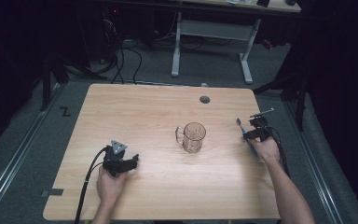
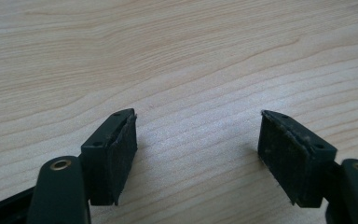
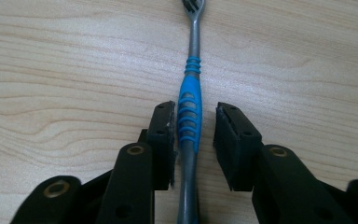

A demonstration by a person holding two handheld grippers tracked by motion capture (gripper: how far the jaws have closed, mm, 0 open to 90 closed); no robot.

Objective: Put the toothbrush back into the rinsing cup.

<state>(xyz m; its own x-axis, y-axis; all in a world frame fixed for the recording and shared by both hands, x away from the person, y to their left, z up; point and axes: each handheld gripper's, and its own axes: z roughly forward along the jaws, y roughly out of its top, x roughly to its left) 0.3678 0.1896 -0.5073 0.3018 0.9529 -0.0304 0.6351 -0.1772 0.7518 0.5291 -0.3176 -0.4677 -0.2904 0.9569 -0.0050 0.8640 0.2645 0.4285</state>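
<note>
Bench [image 1: 144, 112]: light wood, one grey round plug [image 1: 204, 99] at 12 o'clock near the far edge. Mug [image 1: 192, 136]: clear glass, upright, just right of centre, handle toward 9 o'clock. Toothbrush [image 3: 189, 116]: grey with blue ribbed grip, flat on the bench at 3 o'clock, head pointing away. Right tool [image 3: 194, 140]: jaws partly open, straddling the grip, one jaw close against it, nothing clamped. Left tool [image 2: 198, 149]: at 8 o'clock, jaws wide apart, empty, over bare wood.
</note>
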